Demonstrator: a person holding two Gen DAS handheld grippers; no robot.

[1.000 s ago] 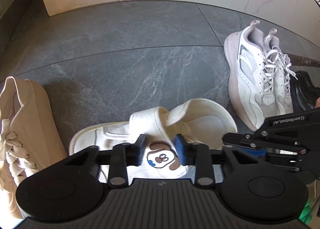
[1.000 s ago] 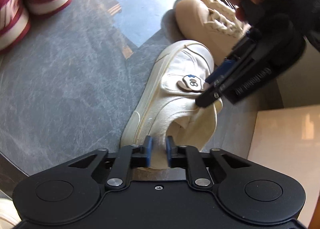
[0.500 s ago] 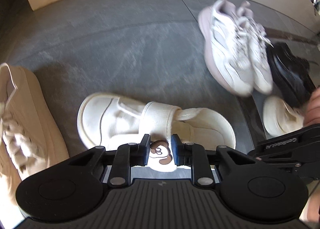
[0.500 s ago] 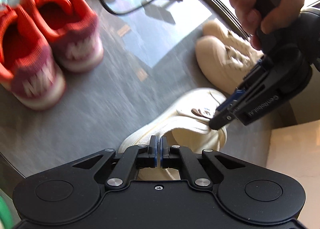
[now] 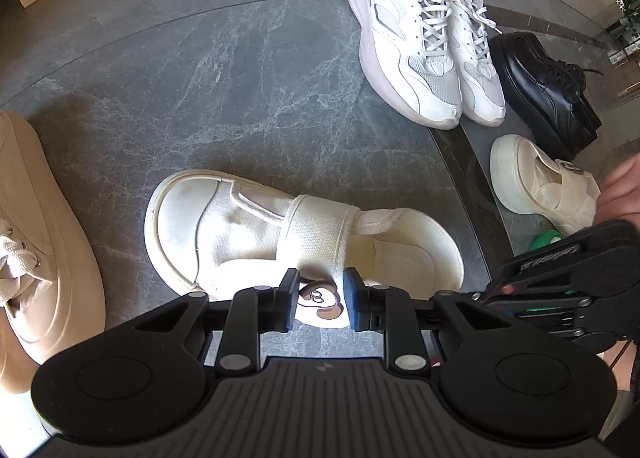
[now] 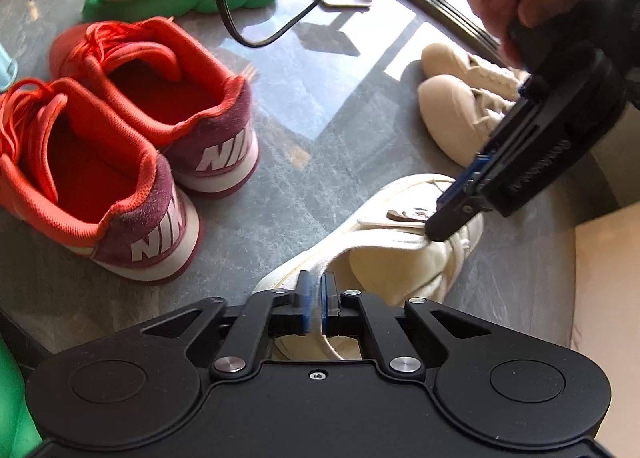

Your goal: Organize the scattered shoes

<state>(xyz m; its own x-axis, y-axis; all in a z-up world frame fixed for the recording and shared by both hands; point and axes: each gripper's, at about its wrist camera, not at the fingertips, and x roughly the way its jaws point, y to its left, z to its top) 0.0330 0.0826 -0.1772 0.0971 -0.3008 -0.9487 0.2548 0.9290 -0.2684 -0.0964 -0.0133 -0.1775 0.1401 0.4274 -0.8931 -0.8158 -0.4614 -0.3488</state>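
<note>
Both my claws are on the cream shoe (image 5: 280,226), which lies on the grey floor (image 5: 200,58). Left claw (image 5: 320,298) is narrow, jaws easing open a touch, pads pinching the strap's cartoon-face patch (image 5: 320,300). Right claw (image 6: 316,298) is nearly closed, clamped on the shoe's heel edge. Red pair (image 6: 132,146) left of the shoe reads "NIKE" on the heels. The other claw's side lettering is too blurred to read. Matching cream shoe (image 5: 540,182) sits right of it, beside the white trainers (image 5: 428,38).
</note>
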